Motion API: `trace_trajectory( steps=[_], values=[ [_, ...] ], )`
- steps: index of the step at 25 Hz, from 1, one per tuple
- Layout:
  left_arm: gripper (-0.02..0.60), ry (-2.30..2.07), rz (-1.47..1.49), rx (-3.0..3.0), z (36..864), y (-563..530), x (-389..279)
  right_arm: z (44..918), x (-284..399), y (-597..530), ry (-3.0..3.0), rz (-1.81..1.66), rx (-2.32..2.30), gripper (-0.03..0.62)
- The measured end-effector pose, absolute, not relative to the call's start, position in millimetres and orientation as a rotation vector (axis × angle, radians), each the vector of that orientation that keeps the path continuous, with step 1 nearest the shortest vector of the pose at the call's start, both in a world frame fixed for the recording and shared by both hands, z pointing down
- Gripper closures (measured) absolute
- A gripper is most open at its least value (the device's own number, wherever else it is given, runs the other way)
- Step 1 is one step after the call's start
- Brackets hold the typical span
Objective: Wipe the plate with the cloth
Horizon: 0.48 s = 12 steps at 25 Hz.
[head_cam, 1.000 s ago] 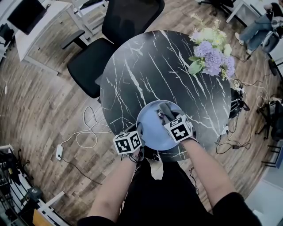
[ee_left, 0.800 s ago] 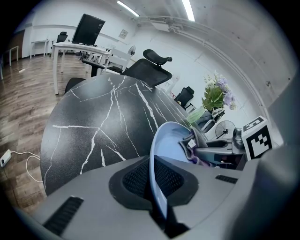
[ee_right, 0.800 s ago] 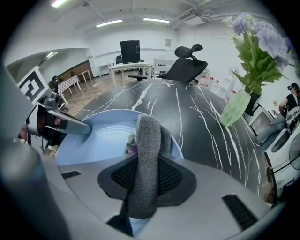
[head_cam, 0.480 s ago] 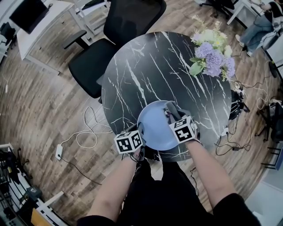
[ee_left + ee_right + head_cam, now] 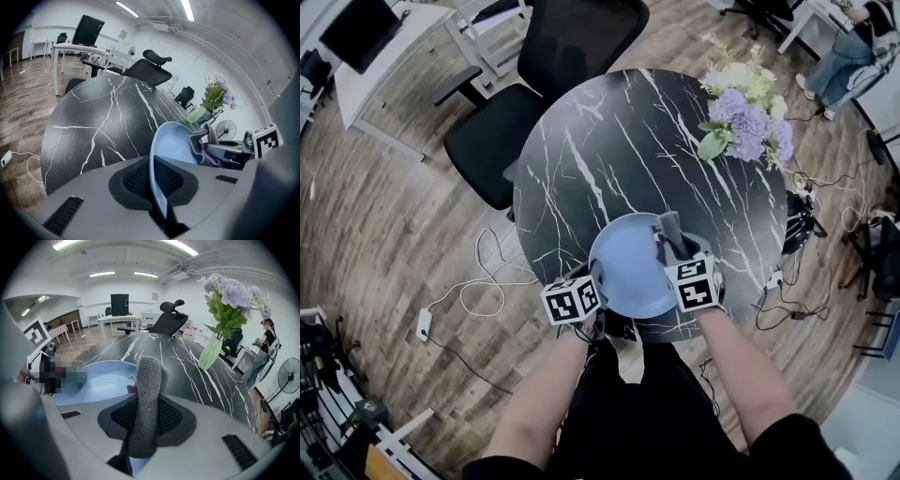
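Head view, read left to right, with clock positions taken on that view. At the room's 10 o'clock corner stands a white desk (image 5: 370, 80) with a dark monitor (image 5: 358, 28). A white power strip (image 5: 424, 323) with its looped cable lies on the wood floor at 8 o'clock. A black office chair (image 5: 539, 84) stands against the 11 o'clock edge of the round black marble table (image 5: 609, 150).

The left gripper (image 5: 589, 286) meets the blue plate (image 5: 623, 267) at the plate's 8 o'clock rim. In the left gripper view its jaws stand narrow, and both pads press on the thin rim, which passes edge-on between them. The plate sits over the table's 6 o'clock edge, nearest the person; whether it rests on the tabletop cannot be told.

The right gripper (image 5: 671, 246) reaches in from the plate's 4 o'clock side. In the right gripper view its jaws are closed on a folded grey cloth (image 5: 147, 394), which stands up from between the pads. The cloth's free end lies at the plate's 2 o'clock rim and touches it; a purple tag shows beside the fold.

A vase of lilac and white flowers (image 5: 748, 112) stands at the table's 2 o'clock edge, well apart from the plate. A seated person (image 5: 842, 58) appears at the room's 2 o'clock corner, and cables trail on the floor at 3 o'clock.
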<state>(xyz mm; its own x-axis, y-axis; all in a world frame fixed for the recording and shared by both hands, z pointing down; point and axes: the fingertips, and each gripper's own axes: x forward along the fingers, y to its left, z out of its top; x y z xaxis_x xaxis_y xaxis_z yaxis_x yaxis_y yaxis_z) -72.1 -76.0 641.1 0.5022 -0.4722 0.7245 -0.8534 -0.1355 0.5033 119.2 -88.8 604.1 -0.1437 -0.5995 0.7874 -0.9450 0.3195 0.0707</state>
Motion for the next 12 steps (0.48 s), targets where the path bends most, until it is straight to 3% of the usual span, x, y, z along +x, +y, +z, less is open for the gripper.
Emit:
trace_trajectory(
  steps=[12],
  values=[
    [0.541, -1.114, 0.498, 1.773, 642, -74, -73, 618, 29, -34, -2.042, 0.739, 1.129, 0.482]
  ],
)
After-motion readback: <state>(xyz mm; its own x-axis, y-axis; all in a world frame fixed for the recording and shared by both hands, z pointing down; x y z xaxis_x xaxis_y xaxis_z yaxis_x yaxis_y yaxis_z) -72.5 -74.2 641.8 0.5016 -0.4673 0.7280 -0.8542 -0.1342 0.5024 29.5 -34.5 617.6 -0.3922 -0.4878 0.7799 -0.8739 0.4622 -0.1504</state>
